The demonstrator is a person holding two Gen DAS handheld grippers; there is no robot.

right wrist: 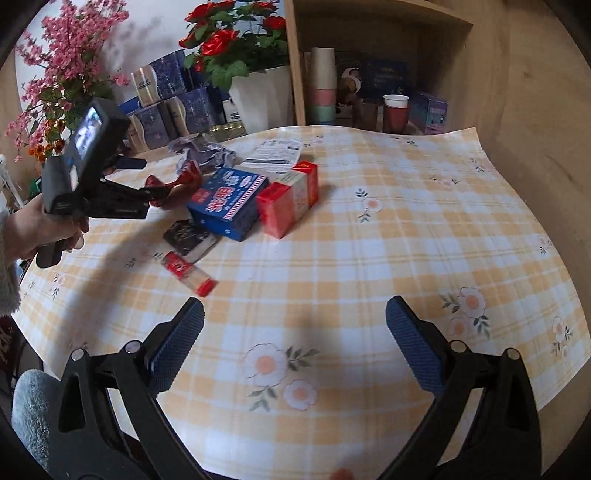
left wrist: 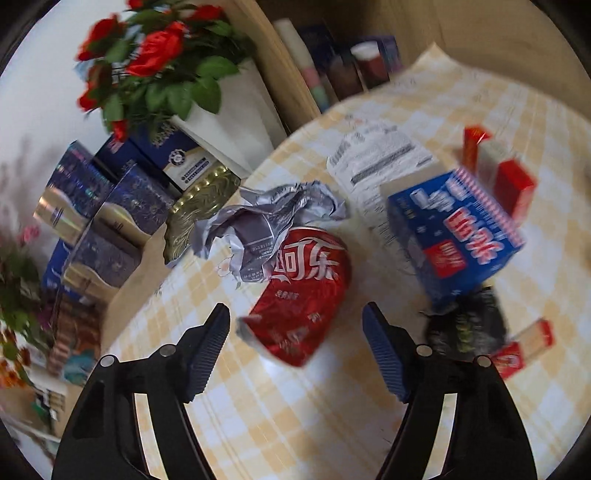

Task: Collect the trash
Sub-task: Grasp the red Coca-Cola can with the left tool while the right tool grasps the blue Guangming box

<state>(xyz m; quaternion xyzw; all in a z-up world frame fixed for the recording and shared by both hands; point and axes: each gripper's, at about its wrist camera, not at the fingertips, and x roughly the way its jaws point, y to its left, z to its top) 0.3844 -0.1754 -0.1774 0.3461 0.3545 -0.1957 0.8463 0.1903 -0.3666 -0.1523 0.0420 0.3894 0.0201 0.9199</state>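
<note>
Fingers wide apart on our left gripper (left wrist: 295, 343), and the crushed red can (left wrist: 301, 295) sits right in the gap between them, lying on its side on the checked tablecloth (left wrist: 295, 424). We judge that's the target: the jaws are lined up either side of it but not yet touching, so nothing is held. The left view is blurred, so how close the pads are to the can we can't say exactly.

Just behind the can lies a crumpled silver wrapper (left wrist: 280, 214), touching or overlapping its far end. Off to the right we've got the blue box (left wrist: 454, 236), tilted up on one edge, with red boxes (left wrist: 513, 184) behind it, a printed slip (left wrist: 380, 158) flat on the cloth, a dark packet (left wrist: 469, 325) and a small red pack (left wrist: 524, 350) nearer us. All the trash is bunched on that side, likely to keep the reach short.

Our right gripper (right wrist: 295, 350) hangs over bare cloth, well apart from the pile, fingers spread and empty, waiting its turn by the look of it.

Containers: no bin shows in either view. On the shelf (right wrist: 369, 22) behind stands a stack of paper cups (right wrist: 323, 85) and a white cup (right wrist: 396, 100); whether anything is inside, we can't tell.
</note>
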